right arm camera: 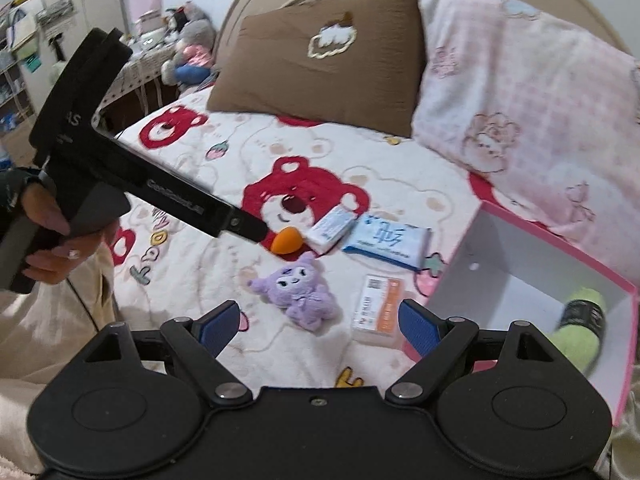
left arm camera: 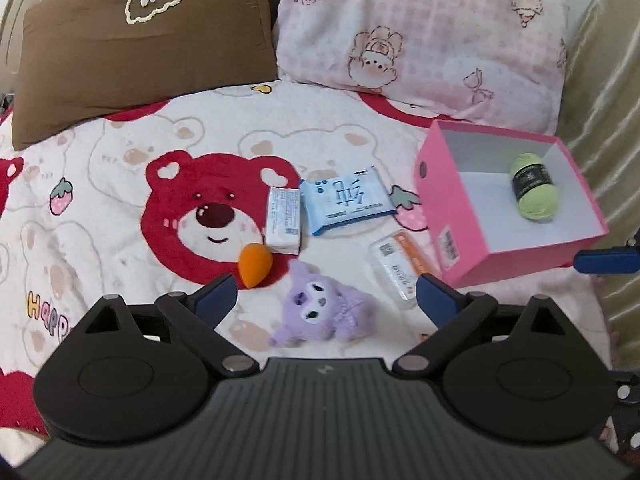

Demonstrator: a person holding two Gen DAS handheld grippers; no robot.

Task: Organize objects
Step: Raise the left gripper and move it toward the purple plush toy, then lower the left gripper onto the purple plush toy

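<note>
A purple plush toy [left arm camera: 320, 308] [right arm camera: 296, 292] lies on the bear-print blanket. Past it lie an orange egg-shaped sponge [left arm camera: 255, 265] [right arm camera: 285, 241], a small white box [left arm camera: 285, 220] [right arm camera: 332, 228], a blue wipes pack [left arm camera: 346, 200] [right arm camera: 390, 242] and a clear case with an orange label [left arm camera: 400, 268] [right arm camera: 378, 310]. An open pink box [left arm camera: 440, 200] [right arm camera: 460, 280] at the right holds a green yarn ball [left arm camera: 534, 186] [right arm camera: 580, 328]. My left gripper [left arm camera: 326, 294] hovers open over the plush, its pads clear of it. My right gripper [right arm camera: 320, 326] is open and empty, near the case.
A brown pillow [left arm camera: 140, 48] [right arm camera: 320, 68] and a pink pillow [left arm camera: 420, 32] [right arm camera: 520, 100] lie against the headboard. A hand [right arm camera: 52, 216] holds the left gripper's handle at the left. Beyond the bed's left side stands a cluttered table [right arm camera: 152, 56] with shelves behind.
</note>
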